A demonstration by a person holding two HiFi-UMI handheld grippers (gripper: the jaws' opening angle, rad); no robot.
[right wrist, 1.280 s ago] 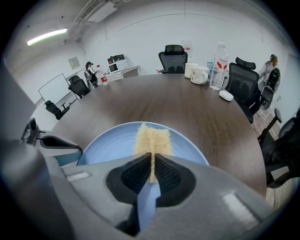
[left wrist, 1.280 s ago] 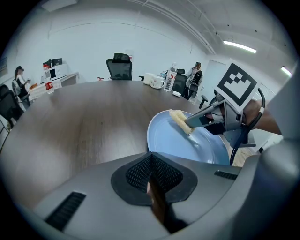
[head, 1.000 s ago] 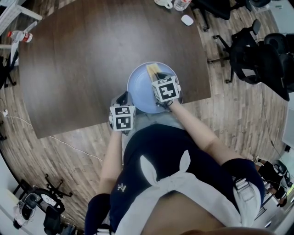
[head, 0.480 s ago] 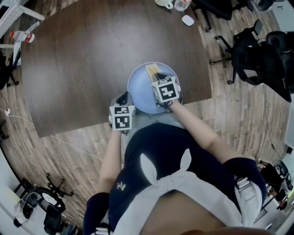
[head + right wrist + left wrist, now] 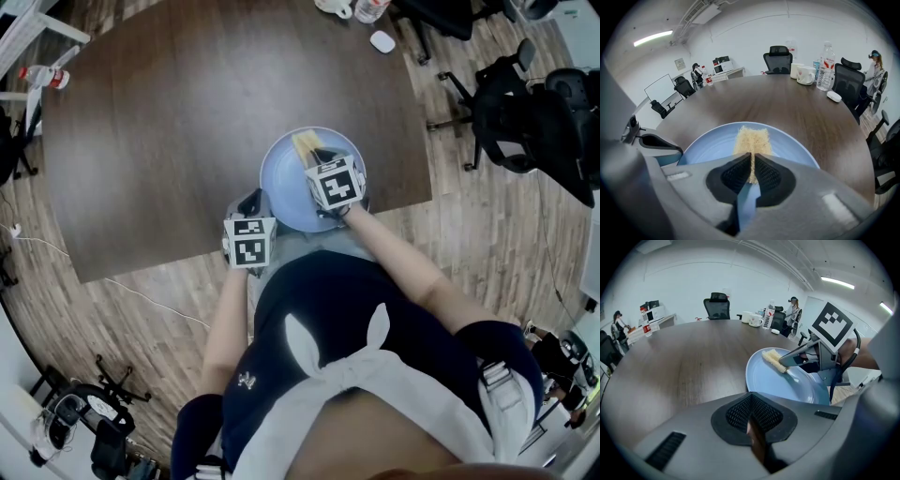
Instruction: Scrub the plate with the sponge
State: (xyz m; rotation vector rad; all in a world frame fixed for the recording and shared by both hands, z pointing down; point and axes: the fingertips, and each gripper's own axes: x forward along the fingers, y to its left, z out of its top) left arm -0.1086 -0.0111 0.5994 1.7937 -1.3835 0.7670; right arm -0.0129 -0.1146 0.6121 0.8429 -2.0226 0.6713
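Observation:
A light blue plate [image 5: 286, 183] lies on the dark wooden table [image 5: 169, 122], close to its near edge. My right gripper [image 5: 317, 161] is over the plate, shut on a yellow sponge [image 5: 306, 143] that rests flat on the plate's far half. In the right gripper view the sponge [image 5: 752, 139] runs out from between the jaws onto the plate [image 5: 708, 145]. My left gripper [image 5: 255, 202] sits at the plate's near-left rim; its jaws look shut, with only a thin brown sliver between them. In the left gripper view the plate [image 5: 787, 383] lies just right of those jaws.
At the table's far edge stand a water bottle [image 5: 826, 58], white mugs [image 5: 804, 74] and a white mouse [image 5: 833, 96]. Black office chairs [image 5: 525, 112] stand on the wood floor to the right. Another bottle [image 5: 42, 73] lies on a side surface at far left.
The sponge and the right gripper have slid slightly to the left across the plate. The left gripper and the plate have stayed put.

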